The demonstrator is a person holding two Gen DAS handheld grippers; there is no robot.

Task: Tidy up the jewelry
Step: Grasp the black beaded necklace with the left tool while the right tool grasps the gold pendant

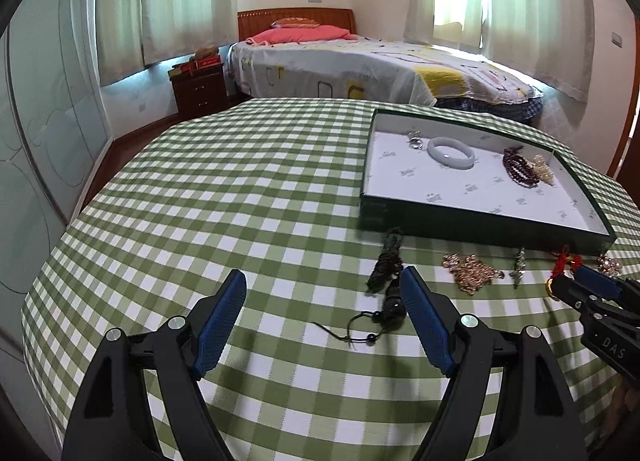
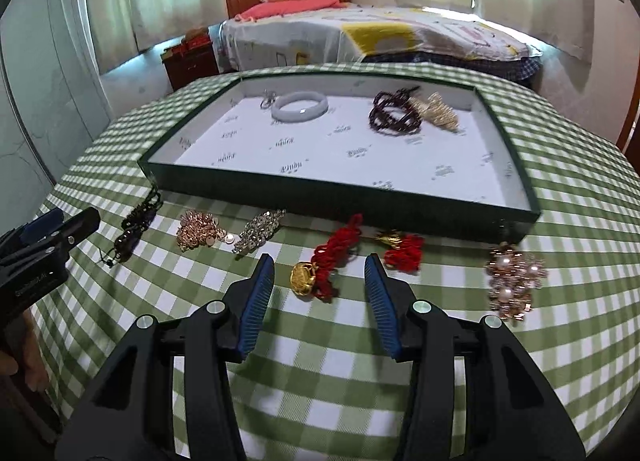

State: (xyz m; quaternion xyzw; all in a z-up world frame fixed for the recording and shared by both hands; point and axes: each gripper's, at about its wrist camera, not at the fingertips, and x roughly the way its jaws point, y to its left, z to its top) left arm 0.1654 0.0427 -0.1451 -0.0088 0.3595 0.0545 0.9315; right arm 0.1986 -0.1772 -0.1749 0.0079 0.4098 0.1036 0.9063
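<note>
Red knotted cord with gold charm (image 2: 320,265) lies between my right gripper (image 2: 320,281) fingers, half-open, gripping nothing; left gripper (image 1: 324,293) fingers wide, empty.

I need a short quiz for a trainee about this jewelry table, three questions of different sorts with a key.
1. True or false: the white bangle lies inside the tray.
2. Which piece lies just ahead of the right gripper, between its fingers?
A. the dark bead bracelet
B. the red cord with a gold charm
C. the pearl cluster
3. Fill in: the left gripper hangs over the table with its jaws ____.

Key: 1 true; 2 B; 3 open, nothing held. The black cord bracelet lies by its right finger.
</note>
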